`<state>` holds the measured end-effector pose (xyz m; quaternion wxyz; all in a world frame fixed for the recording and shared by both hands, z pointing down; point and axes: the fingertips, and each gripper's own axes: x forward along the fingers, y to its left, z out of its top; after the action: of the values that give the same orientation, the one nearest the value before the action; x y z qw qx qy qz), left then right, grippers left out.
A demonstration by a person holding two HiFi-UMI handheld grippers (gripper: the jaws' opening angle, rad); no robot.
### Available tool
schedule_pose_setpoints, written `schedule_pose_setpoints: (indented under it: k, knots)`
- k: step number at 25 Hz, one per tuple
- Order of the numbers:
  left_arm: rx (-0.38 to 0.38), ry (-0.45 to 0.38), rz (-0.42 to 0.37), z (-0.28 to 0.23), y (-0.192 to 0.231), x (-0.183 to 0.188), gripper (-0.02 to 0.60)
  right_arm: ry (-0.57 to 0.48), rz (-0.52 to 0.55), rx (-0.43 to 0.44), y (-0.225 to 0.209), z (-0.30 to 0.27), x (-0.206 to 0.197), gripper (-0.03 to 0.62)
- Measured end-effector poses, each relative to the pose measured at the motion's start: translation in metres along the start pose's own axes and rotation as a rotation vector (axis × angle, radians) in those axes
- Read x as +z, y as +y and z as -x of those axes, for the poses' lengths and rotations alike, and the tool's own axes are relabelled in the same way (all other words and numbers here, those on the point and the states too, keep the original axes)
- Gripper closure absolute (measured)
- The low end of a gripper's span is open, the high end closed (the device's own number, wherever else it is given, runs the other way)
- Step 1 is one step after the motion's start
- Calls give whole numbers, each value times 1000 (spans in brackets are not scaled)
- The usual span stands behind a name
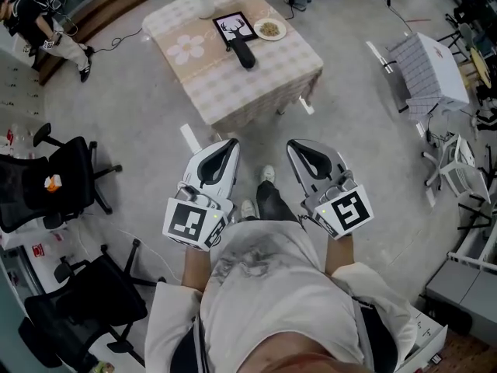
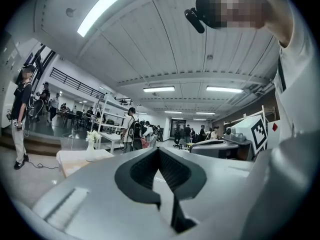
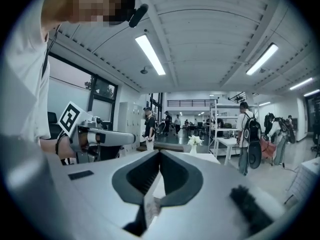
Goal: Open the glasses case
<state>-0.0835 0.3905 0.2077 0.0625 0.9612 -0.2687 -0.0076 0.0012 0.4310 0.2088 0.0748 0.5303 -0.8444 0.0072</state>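
tools: left gripper [image 1: 231,143] and right gripper [image 1: 294,144] both closed, holding nothing | target: glasses case [image 1: 244,54] on table [image 1: 233,92], at 12 o'clock, well apart | handling: probably light, stiff, smooth shell; pinch long sides, lift lid at seam

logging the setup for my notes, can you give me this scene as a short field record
stage: case not yet reached
glasses case: black, looks closed, on the table
beside it: deer picture, plate, vase
left gripper: fingers together, empty, short of the table
right gripper: fingers together, empty, short of the table
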Motion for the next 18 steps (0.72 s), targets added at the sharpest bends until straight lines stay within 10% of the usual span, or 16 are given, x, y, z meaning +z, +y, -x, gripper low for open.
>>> schedule_pose_setpoints:
  k: [18]
  knots:
    - [106,1,13,-119,63,1,577,16,-7,140,-113,-90,-9,577]
